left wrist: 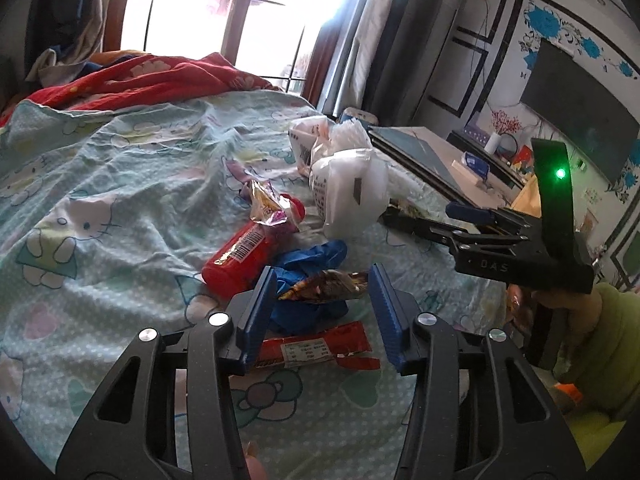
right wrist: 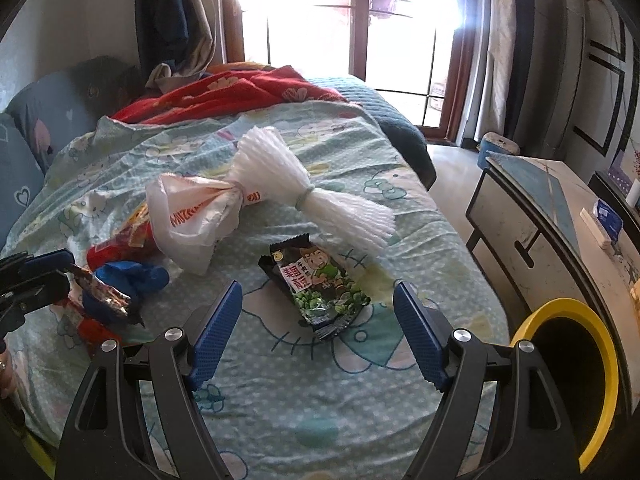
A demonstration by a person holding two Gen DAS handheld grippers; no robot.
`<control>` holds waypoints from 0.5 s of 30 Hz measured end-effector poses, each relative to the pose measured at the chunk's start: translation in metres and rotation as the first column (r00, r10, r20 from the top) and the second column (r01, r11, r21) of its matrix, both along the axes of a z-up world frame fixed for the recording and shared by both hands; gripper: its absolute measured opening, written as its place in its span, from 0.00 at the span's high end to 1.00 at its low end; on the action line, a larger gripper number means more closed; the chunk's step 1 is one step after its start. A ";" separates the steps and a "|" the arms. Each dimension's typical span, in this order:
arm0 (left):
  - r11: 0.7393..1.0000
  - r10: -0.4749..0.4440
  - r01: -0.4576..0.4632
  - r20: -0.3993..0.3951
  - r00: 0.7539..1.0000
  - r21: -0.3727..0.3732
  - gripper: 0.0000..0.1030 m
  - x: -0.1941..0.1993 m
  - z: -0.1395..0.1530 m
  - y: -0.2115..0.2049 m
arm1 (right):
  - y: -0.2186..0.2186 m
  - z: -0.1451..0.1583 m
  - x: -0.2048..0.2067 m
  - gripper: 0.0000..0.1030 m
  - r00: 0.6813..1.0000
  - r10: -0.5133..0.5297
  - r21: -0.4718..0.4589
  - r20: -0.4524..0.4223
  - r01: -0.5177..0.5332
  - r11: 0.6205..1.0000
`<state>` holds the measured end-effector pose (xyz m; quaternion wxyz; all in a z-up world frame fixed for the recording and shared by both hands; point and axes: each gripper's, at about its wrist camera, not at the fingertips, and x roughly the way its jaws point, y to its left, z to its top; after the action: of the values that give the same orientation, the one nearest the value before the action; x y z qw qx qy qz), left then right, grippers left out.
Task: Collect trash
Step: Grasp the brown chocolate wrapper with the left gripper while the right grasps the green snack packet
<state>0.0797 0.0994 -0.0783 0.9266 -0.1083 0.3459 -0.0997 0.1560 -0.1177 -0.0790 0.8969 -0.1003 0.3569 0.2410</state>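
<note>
- left wrist view: bottom edge cuts off the left gripper (left wrist: 322,316) body; its jaws stand wide apart, holding nothing, blue pads either side of a dark shiny wrapper (left wrist: 326,286) that lies on a crumpled blue glove (left wrist: 310,272). can't tell if the pads touch either.
- red flat wrapper (left wrist: 316,350) lies just below the pads, partly hidden behind the left pad.
- red tube pack (left wrist: 240,254) lies next, w/ a crinkled foil wrapper (left wrist: 268,204) over its far end; print too small to read.
- white plastic bags (left wrist: 344,176) farther back, bunched; count unclear, at least 2.
- right gripper (left wrist: 420,224) seen side-on at right, tips hidden behind the bags in this view.
- right wrist view: right gripper (right wrist: 318,316) released, jaws wide, gripping nothing; hovers over the bedsheet (right wrist: 280,400) w/ 1 green snack packet (right wrist: 316,290) lying flat between the pads, not touched.
- yellow-rimmed bin (right wrist: 576,380) at right, cut off by frame edge, inside dark.
- white foam net (right wrist: 304,192) beyond the packet, tied in the middle, beside 1 knotted white bag (right wrist: 192,220).
- red blanket (right wrist: 236,92) heaped at far end; window glare washes out what's behind.
</note>
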 end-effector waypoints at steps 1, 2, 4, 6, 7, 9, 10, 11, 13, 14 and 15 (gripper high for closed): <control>1.000 -0.001 0.001 -0.005 1.000 0.001 0.64 0.001 -0.001 0.000 | 0.002 -0.002 0.001 0.29 1.000 0.003 -0.003 -0.003 -0.003 1.000; 1.000 -0.002 0.002 -0.006 1.000 0.003 0.64 0.002 -0.002 0.000 | 0.004 -0.004 0.003 0.29 1.000 0.007 -0.009 -0.008 -0.007 1.000; 1.000 0.001 -0.001 -0.012 1.000 0.011 0.64 0.003 -0.003 0.001 | 0.007 -0.009 0.006 0.30 1.000 0.010 -0.019 -0.013 -0.010 1.000; 1.000 0.001 -0.001 -0.023 1.000 0.012 0.67 0.004 -0.005 0.001 | 0.010 -0.012 0.008 0.32 1.000 0.013 -0.026 -0.018 -0.013 1.000; 1.000 0.001 -0.001 -0.028 1.000 0.015 0.67 0.005 -0.006 0.001 | 0.012 -0.014 0.010 0.35 1.000 0.016 -0.033 -0.020 -0.017 0.999; 1.000 -0.002 0.003 -0.036 0.999 0.026 0.68 0.006 -0.007 0.000 | 0.016 -0.019 0.013 0.41 0.999 0.027 -0.054 -0.024 -0.028 0.998; 1.000 -0.006 0.007 -0.037 0.999 0.028 0.68 0.005 -0.007 0.000 | 0.018 -0.021 0.015 0.45 0.999 0.033 -0.061 -0.029 -0.034 0.998; 0.999 -0.009 0.011 -0.037 0.999 0.034 0.72 0.005 -0.007 -0.001 | 0.020 -0.023 0.016 0.50 0.999 0.036 -0.067 -0.035 -0.038 0.997; 0.998 -0.017 0.019 -0.042 0.999 0.053 0.80 0.005 -0.008 -0.003 | 0.023 -0.029 0.018 0.59 0.998 0.044 -0.083 -0.049 -0.048 0.995; 0.998 -0.022 0.025 -0.047 0.999 0.060 0.80 0.005 -0.008 -0.004 | 0.023 -0.031 0.018 0.63 0.998 0.043 -0.090 -0.044 -0.046 0.995; 0.998 -0.026 0.029 -0.050 0.998 0.063 0.80 0.004 -0.009 -0.006 | 0.023 -0.031 0.018 0.66 0.998 0.042 -0.091 -0.041 -0.046 0.995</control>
<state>0.0836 0.0936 -0.0871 0.9194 -0.0761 0.3731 -0.0987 0.1738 -0.0947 -0.1102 0.8786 -0.1446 0.3830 0.2458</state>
